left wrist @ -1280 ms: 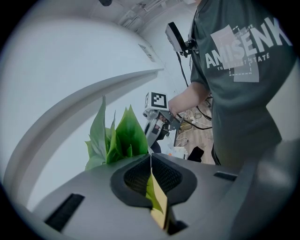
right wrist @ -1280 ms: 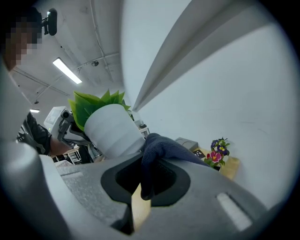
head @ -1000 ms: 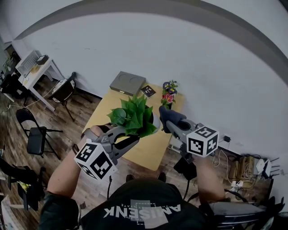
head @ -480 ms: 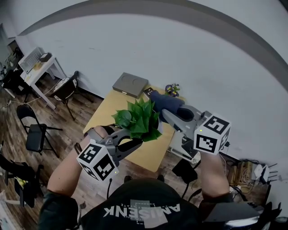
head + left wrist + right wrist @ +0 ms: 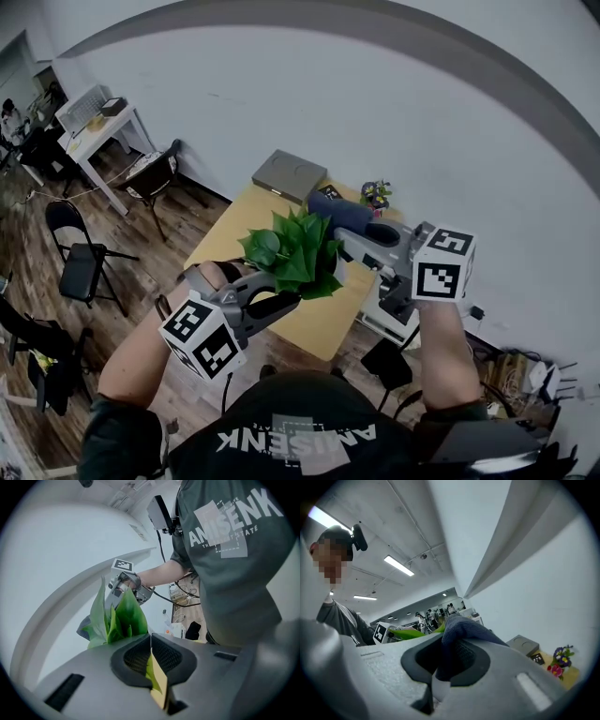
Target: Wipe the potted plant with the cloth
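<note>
While left gripper (image 5: 284, 300) clamps potted plant (image 5: 295, 253) leaf | right gripper (image 5: 364, 240) level, clamping cloth (image 5: 345, 214)

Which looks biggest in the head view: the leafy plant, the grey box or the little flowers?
1. leafy plant, though it is nearer the camera than the others
2. grey box
3. little flowers, smallest

I am clamping the cloth (image 5: 461, 630), a dark, matt, nubbly knit, in my right gripper (image 5: 445, 667), whose grey plastic shell is looking grainy and dull around black ribbed pads (image 5: 469, 656). Above the table (image 5: 319, 323), a smooth, pale wood-look top, my left gripper (image 5: 152, 667) is pinching the potted plant (image 5: 295, 253), its leaves showing smooth and faintly glossy.
</note>
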`<state>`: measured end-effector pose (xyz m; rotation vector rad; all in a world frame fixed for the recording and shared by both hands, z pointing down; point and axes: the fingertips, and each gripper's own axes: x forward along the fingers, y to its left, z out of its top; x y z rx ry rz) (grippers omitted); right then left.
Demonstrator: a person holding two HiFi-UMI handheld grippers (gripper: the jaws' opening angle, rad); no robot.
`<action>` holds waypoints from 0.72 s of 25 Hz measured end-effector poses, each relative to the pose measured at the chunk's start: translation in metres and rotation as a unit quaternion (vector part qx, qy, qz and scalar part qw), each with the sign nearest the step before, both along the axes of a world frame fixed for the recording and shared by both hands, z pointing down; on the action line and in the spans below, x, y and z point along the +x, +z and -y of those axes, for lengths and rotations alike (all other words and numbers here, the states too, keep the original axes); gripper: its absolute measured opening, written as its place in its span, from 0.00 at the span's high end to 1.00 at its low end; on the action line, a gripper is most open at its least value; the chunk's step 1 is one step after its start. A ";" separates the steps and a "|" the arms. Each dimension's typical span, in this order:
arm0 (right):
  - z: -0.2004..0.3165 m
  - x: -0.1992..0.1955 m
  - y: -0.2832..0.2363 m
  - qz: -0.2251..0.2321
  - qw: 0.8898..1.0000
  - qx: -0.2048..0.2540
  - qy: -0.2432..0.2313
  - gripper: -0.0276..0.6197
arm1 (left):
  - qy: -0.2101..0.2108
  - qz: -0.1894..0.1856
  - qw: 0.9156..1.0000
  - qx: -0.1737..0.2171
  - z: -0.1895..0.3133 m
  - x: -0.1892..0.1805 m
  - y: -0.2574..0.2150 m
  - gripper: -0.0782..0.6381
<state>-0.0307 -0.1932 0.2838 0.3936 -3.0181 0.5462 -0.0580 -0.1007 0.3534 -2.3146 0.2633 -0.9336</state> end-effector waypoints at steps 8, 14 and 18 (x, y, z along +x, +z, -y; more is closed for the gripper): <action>0.010 -0.002 0.029 -0.007 0.999 -0.032 -0.012 0.91 | -0.015 0.001 1.000 -0.004 0.003 -0.009 0.001 0.88; 0.014 0.006 0.058 -0.007 0.998 -0.069 -0.003 0.91 | -0.017 -0.004 1.000 -0.006 0.006 -0.010 0.001 0.88; 0.015 0.016 0.077 -0.013 0.996 -0.092 0.013 0.91 | -0.020 -0.015 1.000 -0.017 0.010 -0.011 -0.004 0.88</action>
